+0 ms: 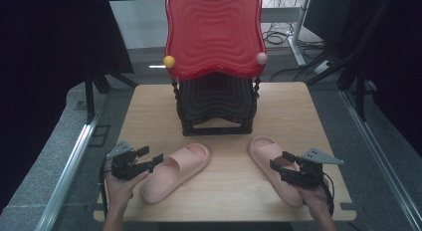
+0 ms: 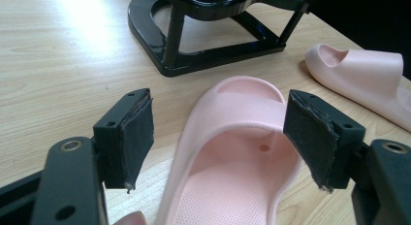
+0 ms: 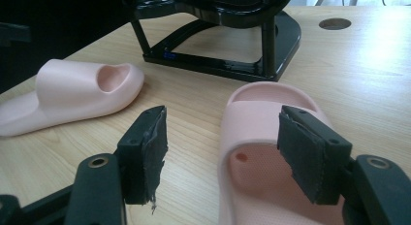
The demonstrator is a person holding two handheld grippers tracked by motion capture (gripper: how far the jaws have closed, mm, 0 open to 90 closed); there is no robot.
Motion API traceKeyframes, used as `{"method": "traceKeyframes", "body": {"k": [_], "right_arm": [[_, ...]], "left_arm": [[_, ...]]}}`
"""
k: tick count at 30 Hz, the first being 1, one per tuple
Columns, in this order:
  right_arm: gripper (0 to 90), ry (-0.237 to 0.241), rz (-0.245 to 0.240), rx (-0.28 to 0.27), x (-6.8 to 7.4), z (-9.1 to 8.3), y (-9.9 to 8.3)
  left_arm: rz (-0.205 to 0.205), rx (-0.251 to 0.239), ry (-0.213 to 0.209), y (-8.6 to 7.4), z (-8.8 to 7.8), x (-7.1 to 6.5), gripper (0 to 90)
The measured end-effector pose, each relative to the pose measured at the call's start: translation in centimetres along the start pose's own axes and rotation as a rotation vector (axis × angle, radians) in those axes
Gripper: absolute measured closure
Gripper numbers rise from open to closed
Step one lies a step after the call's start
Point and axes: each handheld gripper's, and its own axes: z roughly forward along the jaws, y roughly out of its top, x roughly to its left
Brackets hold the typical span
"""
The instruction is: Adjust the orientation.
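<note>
Pre-grasp, likely. Left gripper (image 1: 149,159) spread wide behind left slipper (image 1: 175,171), holding nothing; right gripper (image 1: 281,164) likewise over right slipper (image 1: 272,166). Next: advance, clamp straps, lift toward rack (image 1: 216,104).

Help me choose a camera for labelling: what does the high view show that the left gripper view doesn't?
High view alone: the rack's red top tray with its yellow ball and pink ball, plus the right tool. Left gripper view alone: the small hole inside the left slipper. Both: the slippers, the black rack base, the wooden table, and the open left tool.
</note>
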Motion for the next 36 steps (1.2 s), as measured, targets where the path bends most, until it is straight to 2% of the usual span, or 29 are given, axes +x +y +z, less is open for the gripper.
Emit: {"method": "traceKeyframes", "body": {"k": [8, 10, 13, 15, 16, 17, 20, 27, 28, 29, 32, 36], "right_arm": [[35.2, -0.019, 0.004, 0.002, -0.3, 0.0, -0.2], [35.2, -0.022, 0.002, 0.001, -0.3, -0.1, -0.2], [35.2, -0.026, 0.005, -0.008, -0.3, -0.4, 0.0], [35.2, -0.026, 0.006, -0.009, -0.4, -0.5, 0.0], [35.2, -0.028, 0.007, -0.011, -0.4, -0.6, 0.0], [35.2, -0.031, 0.01, -0.013, -0.5, -0.7, 0.0], [35.2, -0.032, 0.01, -0.012, -0.6, -0.7, 0.0], [35.2, -0.033, 0.011, -0.01, -0.6, -0.7, 0.0], [35.2, -0.034, 0.011, -0.01, -0.6, -0.7, 0.0], [35.2, -0.034, 0.011, -0.01, -0.6, -0.7, 0.0], [35.2, -0.037, 0.01, -0.019, -0.5, -1.0, 0.1], [35.1, -0.037, 0.013, -0.031, -0.6, -1.2, 0.2]], "left_arm": [[0.003, 0.004, 0.007, -0.1, -0.1, 0.2, 30.5], [0.015, 0.005, 0.007, -0.1, -0.2, 0.1, 38.6], [0.044, 0.016, -0.004, -0.2, -0.4, 0.2, 57.9], [0.049, 0.024, -0.003, -0.3, -0.4, 0.2, 69.6], [0.054, 0.035, 0.002, -0.3, -0.3, 0.4, 69.6], [0.056, 0.052, 0.013, -0.5, -0.2, 0.6, 79.3], [0.049, 0.071, 0.014, -0.7, -0.1, 1.1, 87.6], [0.04, 0.146, 0.03, -1.8, 0.5, 2.6, 89.8], [0.044, 0.174, 0.033, -2.2, 0.7, 2.9, 89.8], [0.044, 0.174, 0.033, -2.2, 0.7, 2.9, 89.8], [0.045, 0.225, 0.032, -3.0, 1.3, 3.3, 89.8], [0.05, 0.257, 0.025, -3.4, 1.6, 3.3, 89.8]]}}
